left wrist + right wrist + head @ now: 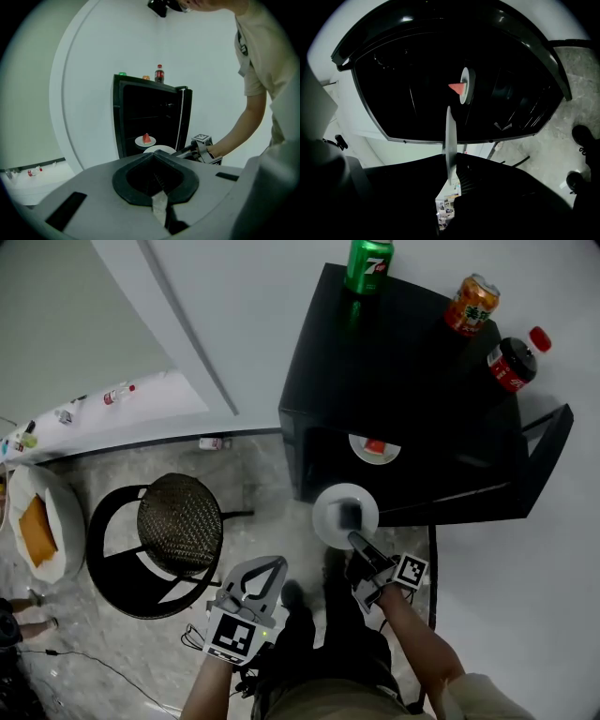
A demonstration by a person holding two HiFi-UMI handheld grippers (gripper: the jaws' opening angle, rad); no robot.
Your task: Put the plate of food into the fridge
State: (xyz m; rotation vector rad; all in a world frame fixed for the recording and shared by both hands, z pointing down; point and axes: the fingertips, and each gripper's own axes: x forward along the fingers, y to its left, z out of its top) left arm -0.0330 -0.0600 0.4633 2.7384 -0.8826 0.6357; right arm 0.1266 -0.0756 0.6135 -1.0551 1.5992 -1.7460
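A black fridge [394,381] stands with its door [548,442] swung open to the right. On a shelf inside lies a white plate with a red piece of food [375,448] [465,86] [146,140]. My right gripper [353,532] [451,176] is shut on the rim of a second white plate [343,512] [449,136], held level just in front of the opening. I cannot make out what lies on it. My left gripper [268,568] [154,164] hangs lower left of it, shut and empty, pointing toward the fridge [150,117].
On the fridge's top stand a green can [368,263], an orange can [472,304] and a cola bottle [514,360]. A black-framed wicker stool [178,526] sits on the floor to the left. Farther left is a white seat with an orange cushion [37,526].
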